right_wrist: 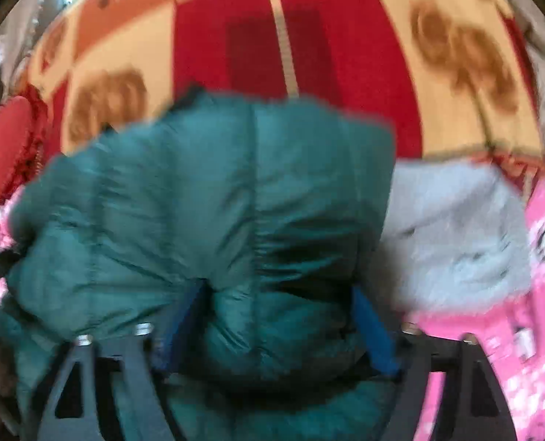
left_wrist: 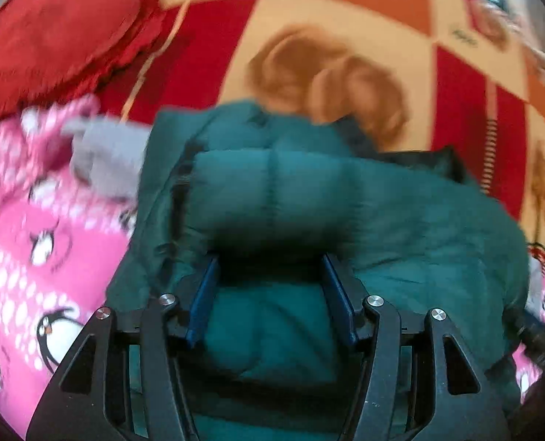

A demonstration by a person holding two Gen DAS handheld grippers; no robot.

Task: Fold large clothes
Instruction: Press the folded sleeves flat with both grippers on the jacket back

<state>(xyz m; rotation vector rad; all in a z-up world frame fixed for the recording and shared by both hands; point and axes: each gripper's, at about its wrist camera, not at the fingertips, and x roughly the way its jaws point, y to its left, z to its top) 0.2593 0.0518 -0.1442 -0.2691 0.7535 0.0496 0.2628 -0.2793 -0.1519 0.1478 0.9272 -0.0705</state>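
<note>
- Fabric of the green puffer jacket (left_wrist: 272, 198) filled the gap between the left tool (left_wrist: 270, 261)'s half-spread blue fingers (left_wrist: 204, 294); I could not tell whether they pressed it.
- Right tool (right_wrist: 279, 316) stood wide, a thick fold of the jacket bulging between its fingers; whether it pinched was blurred.
- From both tools the jacket lay directly ahead and below, bunched into one mound, its quilted roll running crosswise to the left tool; neither hand looked clearly nearer.
- Beside the jacket lay a grey garment (right_wrist: 456, 235) and a pink penguin-print one (left_wrist: 33, 228); beyond that, one red pillow (left_wrist: 63, 40).
- Under the jacket spread a red-and-cream blanket (left_wrist: 345, 36).
- Count: two tools, one jacket, two other garments, one pillow.
</note>
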